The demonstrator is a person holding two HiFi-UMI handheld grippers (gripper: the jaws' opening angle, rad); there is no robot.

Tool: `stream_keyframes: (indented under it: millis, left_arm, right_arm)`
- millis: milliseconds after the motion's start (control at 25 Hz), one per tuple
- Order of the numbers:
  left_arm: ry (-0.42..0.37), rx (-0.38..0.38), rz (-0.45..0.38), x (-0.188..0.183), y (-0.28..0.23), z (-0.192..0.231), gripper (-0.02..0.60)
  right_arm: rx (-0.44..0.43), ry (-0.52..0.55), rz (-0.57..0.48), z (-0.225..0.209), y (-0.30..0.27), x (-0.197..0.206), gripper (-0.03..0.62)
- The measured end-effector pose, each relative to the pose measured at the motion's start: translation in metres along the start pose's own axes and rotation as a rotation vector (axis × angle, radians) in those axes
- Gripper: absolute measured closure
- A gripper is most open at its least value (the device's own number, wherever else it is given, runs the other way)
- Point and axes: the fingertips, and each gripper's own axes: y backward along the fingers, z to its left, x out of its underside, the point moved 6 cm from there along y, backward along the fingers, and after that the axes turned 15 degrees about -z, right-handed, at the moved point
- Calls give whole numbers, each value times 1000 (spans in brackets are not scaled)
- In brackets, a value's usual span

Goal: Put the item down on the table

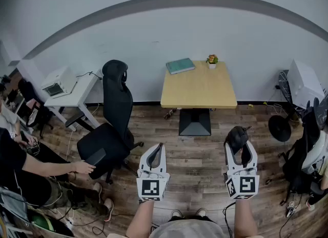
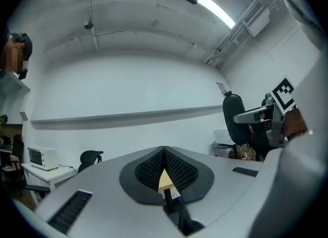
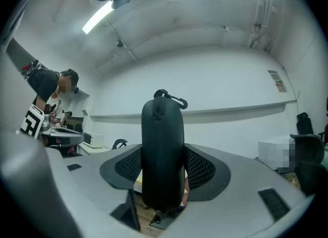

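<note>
Between the right gripper's (image 1: pixel 241 154) fingers (image 3: pixel 203 168), spread wide and pressing its sides, we find the black zippered oblong case (image 3: pixel 163 150), long axis upright along them. The light wooden square desk (image 1: pixel 200 91) lies ahead, well apart. The left gripper's (image 1: pixel 156 154) fingers (image 2: pixel 148 170) are closed together, empty.

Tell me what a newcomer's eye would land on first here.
The black zippered case clamped in the right gripper stands out first. Ahead, a wooden table bears a green book and a potted plant at its far edge. The left gripper is shut and empty.
</note>
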Motion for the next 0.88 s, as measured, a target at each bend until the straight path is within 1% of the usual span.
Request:
stream_keyframes:
  millis: [120,400,560,680,880]
  left_arm:
    - [-1,17,3,-2,-5,-8,574]
    - [-6,29,13,0,-11,-31,574]
    - [-2,29,32,3,-15,-47,574]
    - [7,31,59,8,-19,-62,574]
    - [13,30,64,14,-31,-89,574]
  right_arm:
    - [5,-5,6,-5,1,1,336]
    - [3,-26,21,-21,9,11,336]
    - [-15,-50,32,-33,12,16,335]
    - [-22,-60,38,-46,15,23,335]
    - [-12,-74,49,-76,22,33,335]
